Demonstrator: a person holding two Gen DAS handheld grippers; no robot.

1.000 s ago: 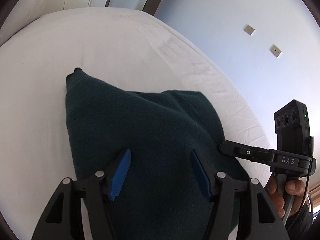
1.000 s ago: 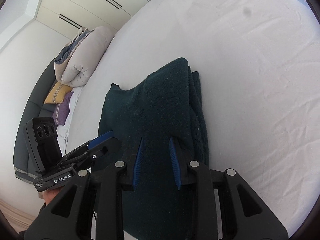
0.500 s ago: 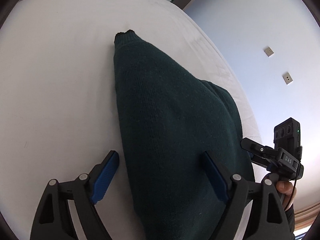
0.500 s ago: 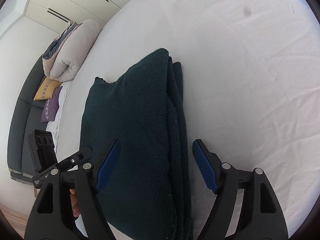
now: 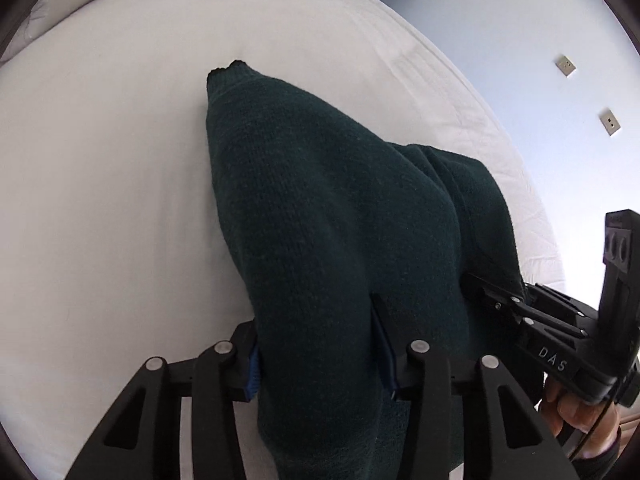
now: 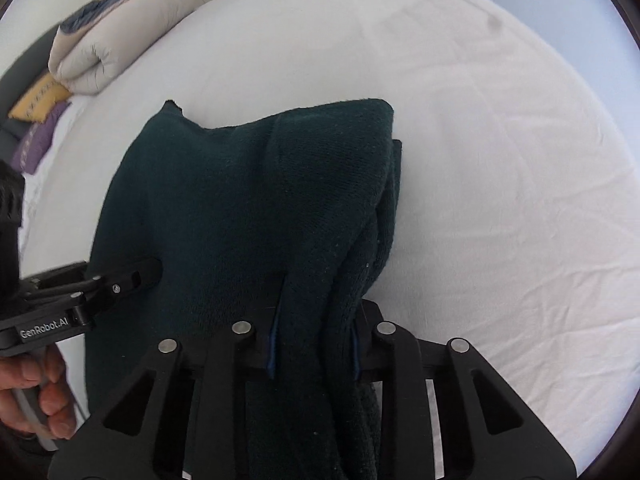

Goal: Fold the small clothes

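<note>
A dark green knitted sweater (image 5: 332, 216) lies folded in layers on the white bed (image 5: 100, 200); it also shows in the right wrist view (image 6: 248, 208). My left gripper (image 5: 320, 356) is shut on the near left edge of the sweater, its blue pads pressed into the fabric. My right gripper (image 6: 314, 340) is shut on the near right edge, over the stacked layers. The right gripper also shows in the left wrist view (image 5: 500, 300), and the left gripper in the right wrist view (image 6: 132, 276), each biting the sweater.
A rolled beige duvet (image 6: 108, 48) and yellow and purple cushions (image 6: 38, 100) sit at the far left of the bed. A pale blue wall with two sockets (image 5: 566, 66) runs along the bed's right side. White sheet (image 6: 500, 200) surrounds the sweater.
Half a second ago both grippers were open astride the sweater's near edge. Both have now closed on the fabric.
</note>
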